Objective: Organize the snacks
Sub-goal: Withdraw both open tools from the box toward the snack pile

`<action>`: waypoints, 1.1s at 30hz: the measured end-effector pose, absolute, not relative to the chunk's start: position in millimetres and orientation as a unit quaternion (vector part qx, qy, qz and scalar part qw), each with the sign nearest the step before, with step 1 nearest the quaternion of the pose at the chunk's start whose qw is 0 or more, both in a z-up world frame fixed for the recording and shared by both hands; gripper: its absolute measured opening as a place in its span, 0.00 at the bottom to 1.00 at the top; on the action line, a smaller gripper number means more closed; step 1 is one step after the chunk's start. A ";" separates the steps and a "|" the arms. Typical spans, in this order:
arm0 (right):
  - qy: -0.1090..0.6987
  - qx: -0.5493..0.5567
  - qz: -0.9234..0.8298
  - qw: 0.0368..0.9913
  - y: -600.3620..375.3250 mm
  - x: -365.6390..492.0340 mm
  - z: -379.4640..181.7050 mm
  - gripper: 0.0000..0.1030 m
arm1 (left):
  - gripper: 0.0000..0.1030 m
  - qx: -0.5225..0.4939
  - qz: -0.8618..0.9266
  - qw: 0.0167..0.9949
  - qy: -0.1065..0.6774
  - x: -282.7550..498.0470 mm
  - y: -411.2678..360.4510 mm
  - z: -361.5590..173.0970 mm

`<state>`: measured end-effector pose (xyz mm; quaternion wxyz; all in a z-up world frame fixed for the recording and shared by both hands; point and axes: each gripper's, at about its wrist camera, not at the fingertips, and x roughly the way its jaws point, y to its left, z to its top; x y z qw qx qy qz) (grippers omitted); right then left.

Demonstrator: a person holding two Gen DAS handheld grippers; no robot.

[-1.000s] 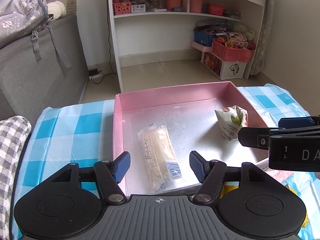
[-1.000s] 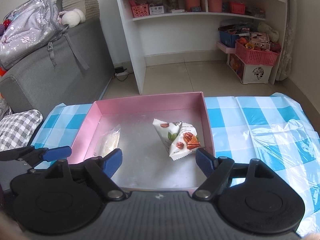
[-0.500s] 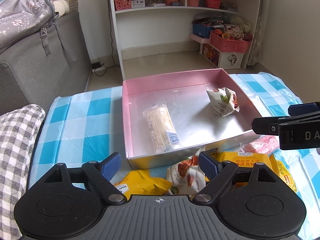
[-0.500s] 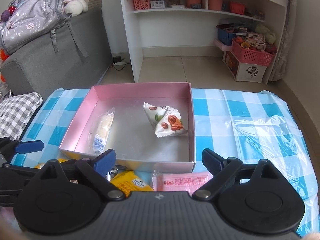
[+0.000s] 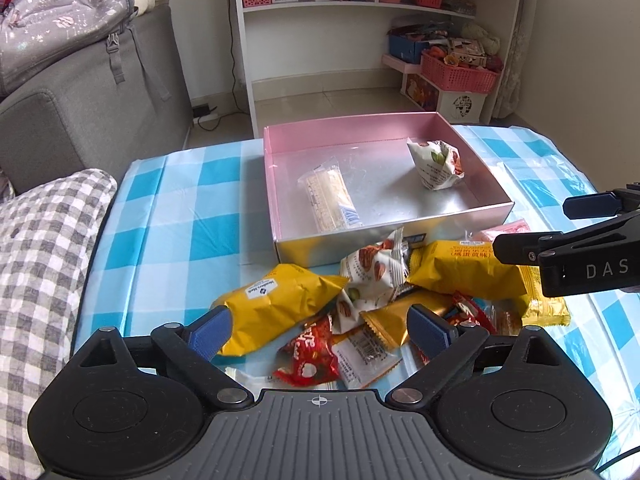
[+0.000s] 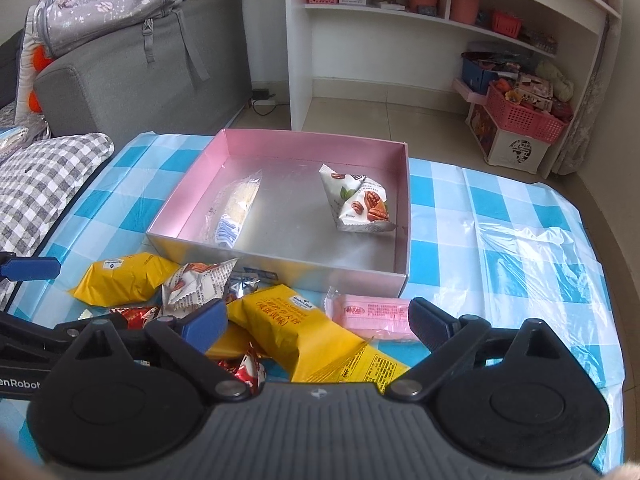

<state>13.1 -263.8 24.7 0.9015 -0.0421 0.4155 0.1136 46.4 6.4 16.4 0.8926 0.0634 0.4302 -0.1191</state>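
A pink box point(image 5: 348, 128) point(image 6: 312, 138) stands on the blue checked cloth. In it lie a clear cracker packet point(image 5: 330, 200) point(image 6: 236, 208) and a white nut packet point(image 5: 436, 164) point(image 6: 360, 204). A pile of snacks lies before the box: yellow packets point(image 5: 276, 304) point(image 6: 296, 332), another white nut packet point(image 5: 372, 276) point(image 6: 200, 284), a red packet point(image 5: 308, 360) and a pink wafer packet point(image 6: 372, 312). My left gripper point(image 5: 320, 330) hovers over the pile's left, its jaws opening, pressing on nothing. My right gripper point(image 6: 316, 324) point(image 5: 534, 226) hovers over the pile's right, jaws opening too, holding nothing.
A grey checked cushion point(image 5: 44, 248) lies against the table's left edge. Behind it stands a grey sofa point(image 5: 92, 100) with a backpack on top. A white shelf unit point(image 5: 360, 12) and a pink basket point(image 5: 460, 72) stand on the floor beyond the table.
Both grippers have drawn back from over the box toward the near side, and their jaws have widened. The snack pile has come into view. The two packets stay in the box.
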 end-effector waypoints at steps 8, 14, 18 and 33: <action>0.412 -0.054 0.127 0.901 -263.7 -1.4 23.1 0.95 | 0.93 0.078 -0.119 0.891 0.431 29.7 19.1 0.2; 0.416 -0.054 0.134 0.898 -274.9 -9.4 17.0 0.96 | 0.93 0.114 -0.140 0.887 0.425 14.7 23.5 -13.8; 0.421 -0.054 0.134 0.895 -282.2 -11.9 11.4 0.96 | 0.93 0.124 -0.149 0.885 0.423 8.7 28.7 -21.9; 0.470 -0.038 0.107 0.875 -301.1 -7.6 -15.1 0.95 | 0.93 0.123 -0.175 0.896 0.388 9.7 34.7 -38.2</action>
